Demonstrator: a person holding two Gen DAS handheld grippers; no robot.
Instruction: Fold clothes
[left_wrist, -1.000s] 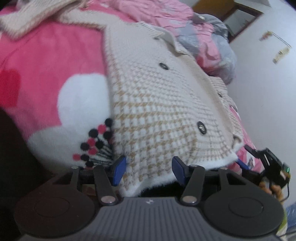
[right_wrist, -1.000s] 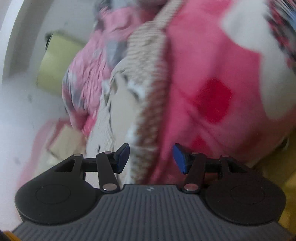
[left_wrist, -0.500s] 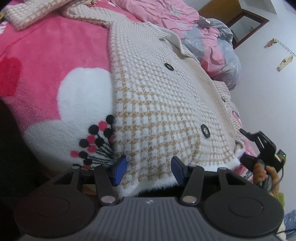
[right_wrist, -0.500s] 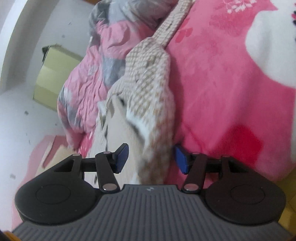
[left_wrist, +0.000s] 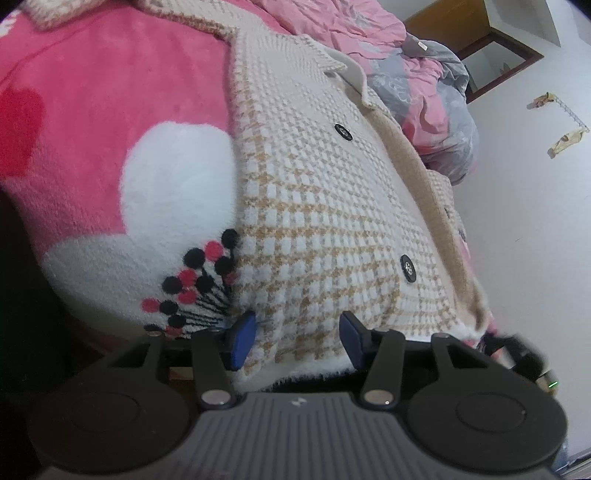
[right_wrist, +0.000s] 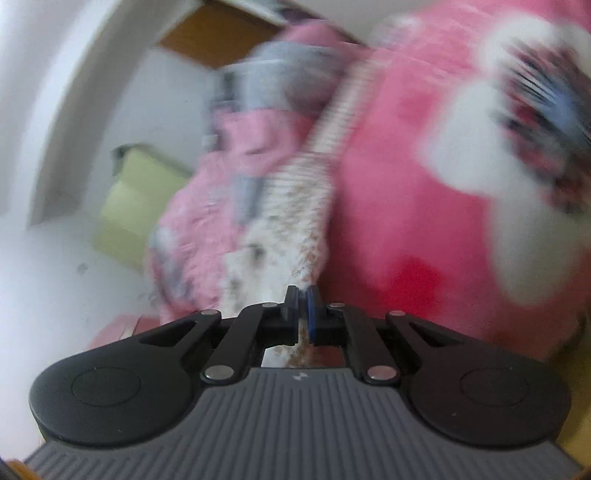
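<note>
A cream and tan houndstooth jacket (left_wrist: 325, 206) with black buttons lies spread on a pink fleece blanket (left_wrist: 110, 110). My left gripper (left_wrist: 297, 338) is open at the jacket's near hem, with the fluffy hem lying between its blue pads (left_wrist: 242, 341). The right wrist view is blurred; in it my right gripper (right_wrist: 303, 308) is shut on an edge of the jacket (right_wrist: 291, 229), with fabric pinched between the pads. The other gripper (left_wrist: 517, 350) shows as a dark blur at the jacket's far corner.
A crumpled pink and grey quilt (left_wrist: 424, 85) is heaped behind the jacket, against a white wall (left_wrist: 535, 221). A yellow-green box (right_wrist: 136, 199) stands on the floor beside the bed. The blanket (right_wrist: 406, 203) fills the right of that view.
My right gripper's jaws have gone from wide apart around the jacket's edge to shut on it, and its view has swung and blurred. The left gripper has hardly moved.
</note>
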